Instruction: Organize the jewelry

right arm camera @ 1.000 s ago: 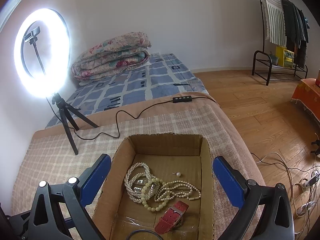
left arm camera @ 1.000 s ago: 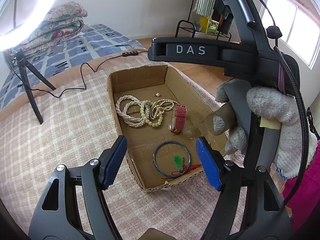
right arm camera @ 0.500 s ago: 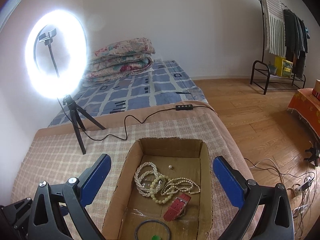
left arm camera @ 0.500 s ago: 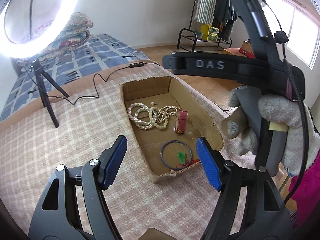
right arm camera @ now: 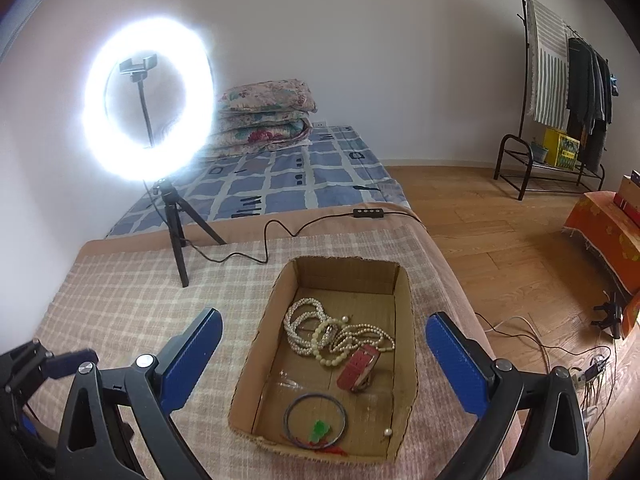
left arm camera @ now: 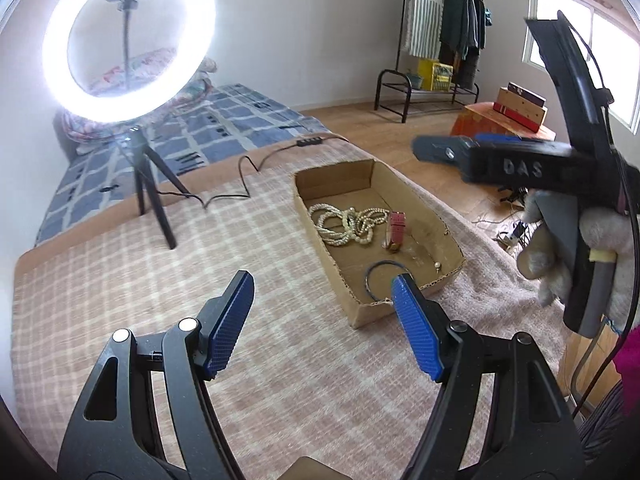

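You can read "DAS" on your right claw [left arm camera: 520, 168]. Both claws gape wide, empty; left claw [left arm camera: 324, 320] hides part of the bangle [right arm camera: 315, 420]. Jewelry's in the box [right arm camera: 256, 344] just ahead.

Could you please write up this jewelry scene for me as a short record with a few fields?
surface: plaid blanket
container: open cardboard box
in box: pearl necklaces, red watch, dark bangle, green pendant, loose pearl
left gripper: open, empty, above the blanket beside the box
right gripper: open, empty, over the box
nearby: lit ring light on tripod
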A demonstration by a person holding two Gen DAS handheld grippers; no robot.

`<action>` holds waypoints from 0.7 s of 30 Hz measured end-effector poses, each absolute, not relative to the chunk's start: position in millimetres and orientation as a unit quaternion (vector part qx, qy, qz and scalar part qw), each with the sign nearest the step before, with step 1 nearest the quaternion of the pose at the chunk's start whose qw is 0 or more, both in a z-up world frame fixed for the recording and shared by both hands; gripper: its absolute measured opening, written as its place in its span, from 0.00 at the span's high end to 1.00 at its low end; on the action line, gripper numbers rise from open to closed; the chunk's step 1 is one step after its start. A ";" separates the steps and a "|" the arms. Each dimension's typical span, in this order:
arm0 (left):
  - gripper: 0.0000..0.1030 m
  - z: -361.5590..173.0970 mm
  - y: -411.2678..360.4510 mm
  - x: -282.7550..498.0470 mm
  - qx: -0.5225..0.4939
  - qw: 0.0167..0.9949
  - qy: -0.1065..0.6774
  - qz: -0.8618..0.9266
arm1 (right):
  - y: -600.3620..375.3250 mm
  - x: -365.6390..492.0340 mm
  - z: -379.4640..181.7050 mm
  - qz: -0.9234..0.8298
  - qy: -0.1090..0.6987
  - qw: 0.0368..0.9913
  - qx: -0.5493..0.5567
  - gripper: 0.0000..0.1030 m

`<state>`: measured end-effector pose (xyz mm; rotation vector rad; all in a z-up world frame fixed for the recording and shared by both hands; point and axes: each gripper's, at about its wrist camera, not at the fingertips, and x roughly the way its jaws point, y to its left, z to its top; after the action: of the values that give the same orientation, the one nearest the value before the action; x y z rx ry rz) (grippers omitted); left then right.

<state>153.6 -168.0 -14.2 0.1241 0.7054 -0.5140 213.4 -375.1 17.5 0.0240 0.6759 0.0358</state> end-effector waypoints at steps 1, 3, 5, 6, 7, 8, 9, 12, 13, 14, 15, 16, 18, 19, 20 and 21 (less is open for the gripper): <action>0.28 -11.7 -165.1 151.1 0.060 0.906 0.338 -0.247 | -373.1 208.0 19.6 0.016 0.330 0.944 0.010 0.00; 0.28 -6.4 -160.6 143.1 0.062 0.911 0.328 -0.244 | -368.9 196.7 23.4 0.011 0.327 0.945 0.007 0.00; 0.19 -2.0 -157.2 134.6 0.066 0.914 0.319 -0.241 | -365.1 186.1 26.1 0.010 0.325 0.946 0.003 0.00; 0.13 -0.4 -155.9 131.1 0.067 0.916 0.314 -0.239 | -363.4 180.8 27.1 0.009 0.325 0.946 0.000 0.00; 0.11 1.3 -154.3 126.8 0.068 0.919 0.307 -0.237 | -361.8 177.1 27.6 0.007 0.324 0.946 -0.003 0.00; 0.11 3.0 -152.6 122.0 0.070 0.922 0.300 -0.235 | -359.6 171.2 28.1 0.004 0.323 0.946 -0.008 0.00; 0.11 3.2 -151.9 119.9 0.072 0.923 0.297 -0.235 | -357.6 165.5 27.6 -0.001 0.322 0.947 -0.013 0.00; 0.10 1.7 -150.7 114.0 0.083 0.924 0.296 -0.230 | -356.1 151.9 25.0 -0.009 0.323 0.946 -0.018 0.00; 0.10 1.1 -150.3 112.4 0.087 0.924 0.294 -0.227 | -356.6 147.6 23.5 -0.011 0.324 0.946 -0.015 0.00; 0.10 0.4 -149.6 110.9 0.090 0.925 0.292 -0.224 | -357.6 143.8 22.9 -0.012 0.325 0.946 -0.014 0.00; 0.10 0.1 -148.8 109.6 0.092 0.926 0.291 -0.221 | -358.6 138.8 21.3 -0.017 0.325 0.946 -0.013 0.00; 0.10 -0.9 -148.2 109.7 0.094 0.927 0.291 -0.219 | -359.8 134.1 19.9 -0.022 0.325 0.945 -0.014 0.00; 0.07 -1.7 -146.0 110.6 0.094 0.928 0.291 -0.214 | -362.1 126.6 17.1 -0.033 0.325 0.945 -0.016 0.00; 0.04 -1.3 -144.3 110.8 0.092 0.929 0.291 -0.211 | -362.8 124.0 16.1 -0.035 0.325 0.945 -0.015 0.00; 0.04 -0.8 -143.2 110.3 0.088 0.930 0.290 -0.210 | -363.8 120.1 14.5 -0.036 0.326 0.945 -0.013 0.00; 0.04 -0.1 -141.7 110.5 0.084 0.931 0.288 -0.208 | -364.9 117.0 13.4 -0.035 0.326 0.945 -0.010 0.00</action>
<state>110.5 -141.7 -0.1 0.1714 0.5903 -0.4265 117.0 -364.9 13.4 -0.0197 0.6646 -0.0706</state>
